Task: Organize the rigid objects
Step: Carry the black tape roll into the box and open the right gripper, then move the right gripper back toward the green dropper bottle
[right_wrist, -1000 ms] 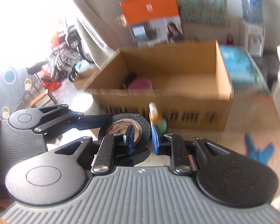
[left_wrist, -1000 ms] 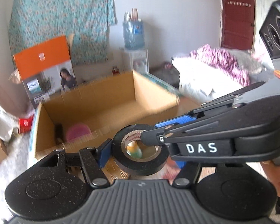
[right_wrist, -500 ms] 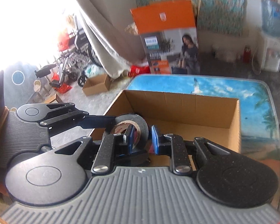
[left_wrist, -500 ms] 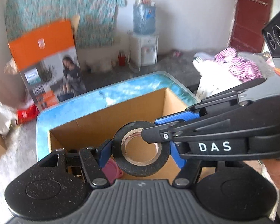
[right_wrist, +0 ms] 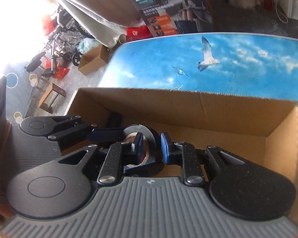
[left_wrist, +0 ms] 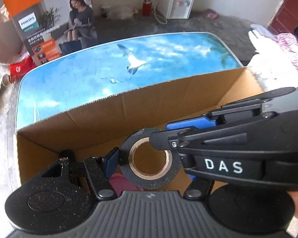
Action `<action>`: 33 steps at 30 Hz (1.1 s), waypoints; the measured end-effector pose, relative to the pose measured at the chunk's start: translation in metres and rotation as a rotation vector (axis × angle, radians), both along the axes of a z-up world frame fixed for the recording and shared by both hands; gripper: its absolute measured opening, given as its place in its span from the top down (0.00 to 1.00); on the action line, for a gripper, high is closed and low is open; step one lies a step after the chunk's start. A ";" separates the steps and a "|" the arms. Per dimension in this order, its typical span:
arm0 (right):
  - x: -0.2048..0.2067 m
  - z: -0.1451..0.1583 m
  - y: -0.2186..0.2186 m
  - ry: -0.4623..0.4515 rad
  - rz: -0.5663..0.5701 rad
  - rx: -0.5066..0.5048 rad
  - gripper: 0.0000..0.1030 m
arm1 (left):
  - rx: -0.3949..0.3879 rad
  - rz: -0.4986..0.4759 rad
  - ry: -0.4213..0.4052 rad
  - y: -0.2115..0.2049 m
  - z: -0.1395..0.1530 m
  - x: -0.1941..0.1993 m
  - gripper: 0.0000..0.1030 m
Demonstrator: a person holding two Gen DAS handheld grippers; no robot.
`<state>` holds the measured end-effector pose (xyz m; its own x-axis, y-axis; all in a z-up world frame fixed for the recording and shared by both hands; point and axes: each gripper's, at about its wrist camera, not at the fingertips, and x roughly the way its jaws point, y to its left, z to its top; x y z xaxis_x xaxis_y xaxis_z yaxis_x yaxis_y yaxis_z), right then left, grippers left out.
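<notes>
A black tape roll (left_wrist: 150,163) with a brown core, upright, above the open cardboard box (left_wrist: 113,117).

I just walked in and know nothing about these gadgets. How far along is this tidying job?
Some is done: a pink item already lies in the cardboard box. In hand: the roll of black tape, gripped by both the left gripper and the right gripper, hangs over the open box. Left: letting it go inside.

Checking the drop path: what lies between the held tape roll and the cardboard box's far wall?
In the left wrist view, only bare box interior lies between the tape roll and the cardboard box far wall.
</notes>
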<state>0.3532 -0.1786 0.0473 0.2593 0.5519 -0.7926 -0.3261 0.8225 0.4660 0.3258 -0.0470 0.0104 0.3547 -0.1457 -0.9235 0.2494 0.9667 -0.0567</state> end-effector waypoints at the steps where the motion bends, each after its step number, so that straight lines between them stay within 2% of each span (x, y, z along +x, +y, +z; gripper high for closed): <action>1: 0.005 -0.005 0.001 0.007 -0.003 0.001 0.82 | 0.011 0.002 0.006 0.000 -0.003 0.004 0.34; 7: 0.024 -0.030 0.004 0.023 -0.017 0.005 0.80 | 0.087 0.000 0.005 -0.006 -0.017 0.017 0.34; 13: 0.027 -0.036 -0.003 0.037 -0.047 0.028 0.79 | 0.067 0.015 -0.014 -0.003 -0.008 0.017 0.30; 17: 0.009 -0.017 -0.016 -0.002 -0.062 0.075 0.77 | 0.045 0.019 -0.039 0.002 0.012 0.005 0.24; 21: -0.030 0.024 -0.037 -0.087 -0.060 0.132 0.73 | 0.017 0.011 -0.082 0.008 0.044 -0.022 0.21; 24: -0.072 0.060 -0.060 -0.181 -0.065 0.188 0.62 | -0.005 -0.013 -0.146 0.011 0.073 -0.051 0.18; 26: -0.107 0.082 -0.079 -0.267 -0.091 0.225 0.46 | -0.021 -0.031 -0.195 0.013 0.092 -0.071 0.15; 27: -0.125 0.090 -0.087 -0.306 -0.101 0.243 0.43 | -0.032 -0.045 -0.225 0.014 0.103 -0.085 0.14; 29: -0.159 0.102 -0.102 -0.362 -0.134 0.266 0.24 | -0.051 -0.058 -0.265 0.014 0.118 -0.107 0.08; 33: -0.223 0.106 -0.127 -0.468 -0.204 0.288 0.11 | -0.119 -0.059 -0.339 0.019 0.136 -0.160 0.03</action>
